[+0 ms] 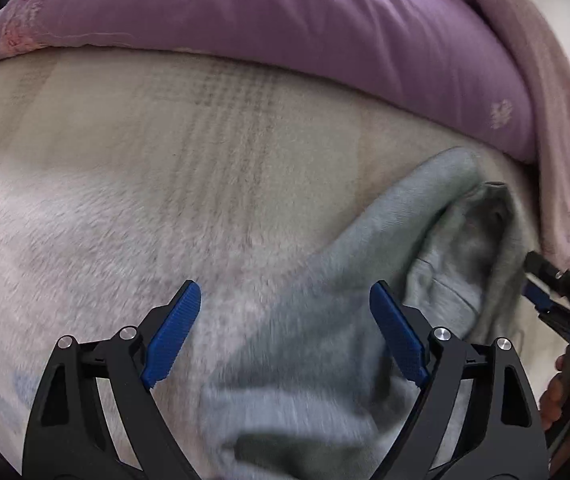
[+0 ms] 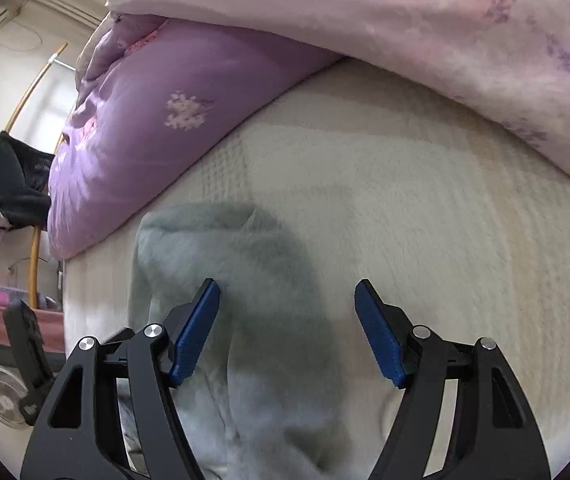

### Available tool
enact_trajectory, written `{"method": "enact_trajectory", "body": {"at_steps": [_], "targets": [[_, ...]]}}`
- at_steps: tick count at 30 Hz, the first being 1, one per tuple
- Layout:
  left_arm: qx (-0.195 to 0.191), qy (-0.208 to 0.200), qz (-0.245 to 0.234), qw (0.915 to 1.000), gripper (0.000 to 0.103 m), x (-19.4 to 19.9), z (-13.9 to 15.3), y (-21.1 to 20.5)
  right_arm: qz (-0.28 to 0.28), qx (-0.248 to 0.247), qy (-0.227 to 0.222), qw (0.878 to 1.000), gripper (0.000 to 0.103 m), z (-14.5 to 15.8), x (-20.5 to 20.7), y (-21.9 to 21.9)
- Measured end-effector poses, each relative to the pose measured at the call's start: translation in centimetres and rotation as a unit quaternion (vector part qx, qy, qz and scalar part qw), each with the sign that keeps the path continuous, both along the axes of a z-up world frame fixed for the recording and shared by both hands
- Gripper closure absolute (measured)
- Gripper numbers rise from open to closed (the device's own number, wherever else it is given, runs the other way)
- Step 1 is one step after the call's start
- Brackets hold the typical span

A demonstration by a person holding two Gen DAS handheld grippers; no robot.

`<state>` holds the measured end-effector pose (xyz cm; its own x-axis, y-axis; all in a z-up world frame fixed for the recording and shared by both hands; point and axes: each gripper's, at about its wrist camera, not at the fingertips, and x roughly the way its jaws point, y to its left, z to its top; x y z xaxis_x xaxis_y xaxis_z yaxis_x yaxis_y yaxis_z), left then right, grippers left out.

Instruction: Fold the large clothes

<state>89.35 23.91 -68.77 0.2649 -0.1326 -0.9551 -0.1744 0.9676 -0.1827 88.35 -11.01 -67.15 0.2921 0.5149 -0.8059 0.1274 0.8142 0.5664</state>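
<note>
- The grey sweatshirt lies rumpled on the bed's cream fleece blanket, bunched rather than spread flat — part of it sits between and beyond the left gripper's fingers, and its open neck or cuff gapes off to their right.
- In the right wrist view the same garment runs from under the left finger forward past the tips; the right finger hangs over bare blanket.
- Both pairs of fingers stand wide apart with nothing pinched. The right gripper is just as open as the left.
- The step in hand looks like picking grasp points to spread the garment before any fold — my judgement only.
- To do it well: seek an edge or seam, not the thick middle, and take a single layer so the fleece blanket is not caught too.
- Place the two grasps well apart on matching corners — then a lift can shake out the bunching.
- The purple quilt lies well beyond the fingertips, and the pale pink quilt beyond that; keep the spread short of both.
</note>
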Motion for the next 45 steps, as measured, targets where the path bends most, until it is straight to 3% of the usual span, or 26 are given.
{"method": "enact_trajectory", "body": {"at_steps": [2, 3, 4, 5, 6, 10, 15, 17, 20, 23, 26, 27, 29, 31, 33, 35, 36, 37, 40, 45], "targets": [[0.023, -0.004, -0.014, 0.9996, 0.027, 0.2, -0.3, -0.5, 0.004, 0.033, -0.006, 0.999, 0.039, -0.5, 0.4, 0.1], [0.036, -0.010, -0.022, 0.9991, 0.048, 0.1, -0.2, -0.8, 0.010, 0.045, -0.012, 0.999, 0.062, -0.5, 0.3, 0.2], [0.030, -0.021, -0.032, 0.9988, 0.083, 0.0, 0.1, -0.9, 0.017, 0.050, -0.014, 0.999, 0.073, -0.4, 0.4, 0.4], [-0.001, -0.024, -0.035, 0.9991, 0.101, -0.2, 0.4, -0.8, 0.022, 0.039, -0.021, 0.999, 0.088, -0.1, 0.2, 0.5], [-0.005, -0.028, -0.030, 0.9991, 0.100, -0.4, 0.8, -0.6, 0.029, 0.031, -0.033, 0.999, 0.095, 0.6, -0.1, 0.7], [-0.023, -0.091, -0.037, 0.9949, 0.100, -3.6, 5.1, -0.4, 0.043, 0.040, -0.095, 0.994, 0.096, 4.5, -3.5, 0.1], [-0.057, -0.142, -0.028, 0.9878, 0.100, -10.8, 10.4, 1.2, 0.076, 0.025, -0.158, 0.984, 0.096, 10.9, -10.9, -1.2], [-0.071, -0.147, -0.021, 0.9864, 0.100, -15.0, 11.8, 1.8, 0.091, 0.035, -0.160, 0.982, 0.096, 12.6, -13.9, -1.4], [-0.078, -0.138, -0.021, 0.9872, 0.100, -20.6, 12.9, 1.1, 0.124, 0.006, -0.151, 0.981, 0.096, 14.2, -20.0, -1.3], [-0.096, -0.088, -0.012, 0.9914, 0.100, -26.3, 11.7, 0.8, 0.147, -0.032, -0.115, 0.982, 0.096, 13.8, -25.9, -0.7], [-0.097, -0.040, -0.009, 0.9945, 0.100, -30.3, 9.3, 0.3, 0.138, -0.048, -0.057, 0.988, 0.095, 10.6, -30.4, -0.8], [-0.115, -0.008, -0.005, 0.9933, 0.100, -31.7, 7.6, 0.2, 0.129, -0.058, -0.024, 0.990, 0.091, 8.8, -31.8, -0.9], [-0.089, 0.020, -0.003, 0.9958, 0.099, -33.3, 5.9, 0.1, 0.115, -0.068, 0.031, 0.991, 0.087, 6.2, -33.1, -1.1], [-0.070, 0.035, 0.007, 0.9969, 0.099, -34.2, 5.4, 0.2, 0.088, -0.103, 0.083, 0.987, 0.075, 4.3, -34.6, -2.0], [-0.089, 0.041, 0.034, 0.9946, 0.095, -34.6, 5.6, 1.1, 0.048, -0.082, 0.091, 0.991, 0.069, 4.5, -35.2, -3.4], [-0.088, 0.028, 0.056, 0.9941, 0.074, -34.4, 6.6, 2.1, 0.014, -0.063, 0.082, 0.995, 0.062, 5.5, -35.0, -4.8], [-0.086, 0.009, 0.075, 0.9934, 0.051, -34.2, 7.6, 2.7, 0.003, -0.068, 0.071, 0.995, 0.059, 6.4, -34.4, -5.2], [-0.087, -0.002, 0.085, 0.9926, 0.043, -33.9, 8.1, 3.0, -0.004, -0.069, 0.060, 0.996, 0.058, 7.1, -33.9, -5.5], [-0.105, -0.029, 0.099, 0.9890, 0.043, -31.1, 9.1, 3.3, -0.025, -0.041, 0.025, 0.999, 0.047, 8.7, -31.1, -5.9], [-0.129, -0.036, 0.107, 0.9852, 0.040, -24.6, 9.0, 1.3, -0.040, -0.016, 0.009, 0.999, 0.046, 8.7, -24.9, -5.4]]}}
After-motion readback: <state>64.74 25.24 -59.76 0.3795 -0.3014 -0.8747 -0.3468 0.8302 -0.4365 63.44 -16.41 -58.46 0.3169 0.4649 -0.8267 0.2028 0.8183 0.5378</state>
